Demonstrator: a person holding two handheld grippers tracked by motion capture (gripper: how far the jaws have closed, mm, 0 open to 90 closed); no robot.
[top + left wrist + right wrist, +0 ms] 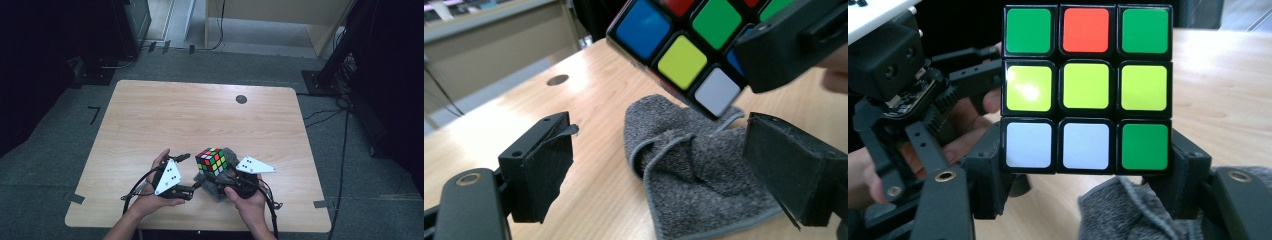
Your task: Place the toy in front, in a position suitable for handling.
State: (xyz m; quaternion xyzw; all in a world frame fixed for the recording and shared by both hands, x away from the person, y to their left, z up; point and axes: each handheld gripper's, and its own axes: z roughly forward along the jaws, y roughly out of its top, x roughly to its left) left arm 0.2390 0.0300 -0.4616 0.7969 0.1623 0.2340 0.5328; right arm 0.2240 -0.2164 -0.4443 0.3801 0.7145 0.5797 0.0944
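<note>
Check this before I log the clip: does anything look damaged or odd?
Yes: the padding on the left gripper fingers looks frayed and peeling at its edges. The grey cloth lies crumpled under the scrambled cube.

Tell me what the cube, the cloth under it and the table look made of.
Cube: likely hard plastic, black frame with glossy coloured tiles; one yellow tile shows a glare spot. Cloth: grey looped terry, perhaps microfibre, with a stitched smooth edge; it lies crumpled. Table: light wood or wood-look laminate, smooth, with grain lines and a soft sheen.
</note>
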